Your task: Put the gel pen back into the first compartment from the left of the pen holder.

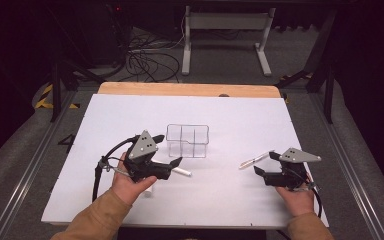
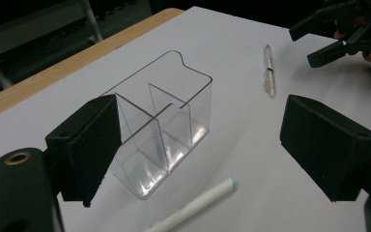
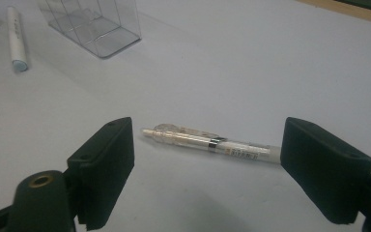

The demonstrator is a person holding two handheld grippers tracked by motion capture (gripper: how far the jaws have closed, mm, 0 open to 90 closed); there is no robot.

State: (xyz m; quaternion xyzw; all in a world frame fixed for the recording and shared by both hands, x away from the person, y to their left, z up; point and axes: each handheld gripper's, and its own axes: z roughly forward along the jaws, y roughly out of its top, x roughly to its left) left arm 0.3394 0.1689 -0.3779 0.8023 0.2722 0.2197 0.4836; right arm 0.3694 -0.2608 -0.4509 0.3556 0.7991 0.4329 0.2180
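My right tool [image 3: 205,169], jaws spread, faces the clear pen [image 3: 207,141] lying crosswise just ahead between them.

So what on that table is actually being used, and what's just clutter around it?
Likely in use:
left gripper, open
right gripper, open
white pen
clear pen
clear divided organizer

Just lying about:
cables on the floor
white table frame

Tan sleeves [image 1: 100,217], black grippers [image 1: 167,161]
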